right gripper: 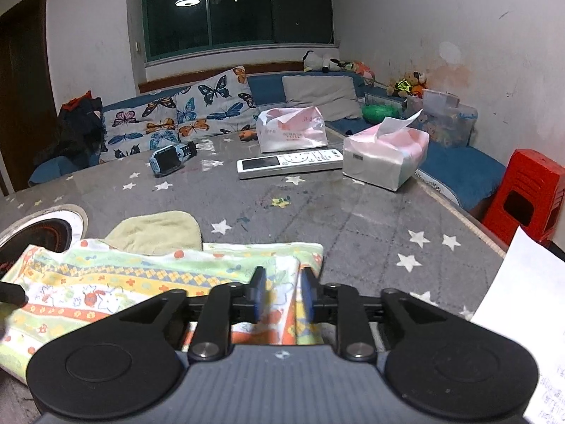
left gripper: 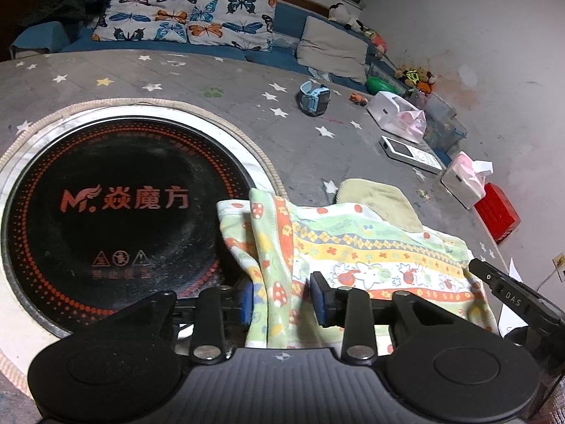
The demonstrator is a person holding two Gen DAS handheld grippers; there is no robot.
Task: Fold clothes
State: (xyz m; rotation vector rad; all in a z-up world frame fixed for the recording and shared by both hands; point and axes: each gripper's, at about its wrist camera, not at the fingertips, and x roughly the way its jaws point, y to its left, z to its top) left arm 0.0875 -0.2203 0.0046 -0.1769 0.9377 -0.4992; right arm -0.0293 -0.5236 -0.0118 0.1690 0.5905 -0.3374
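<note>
1. A small patterned garment, printed with mushrooms, flowers and white animals in green, yellow and orange bands, lies on a grey star-print table cover.
2. Its left part overlaps the rim of a round black induction cooktop set into the table.
3. The left gripper points down at the garment's near left part. Its blue-padded jaws stand partly apart, a raised fold of cloth between them; the pads do not press it.
4. The right gripper sits over the garment's near right corner, jaws partly apart, cloth lying between and under them, not clamped.
5. A pale olive cloth pokes out from under the garment's far edge.
6. Farther back lie a white remote control, a tissue pack and a blue child's watch.
</note>
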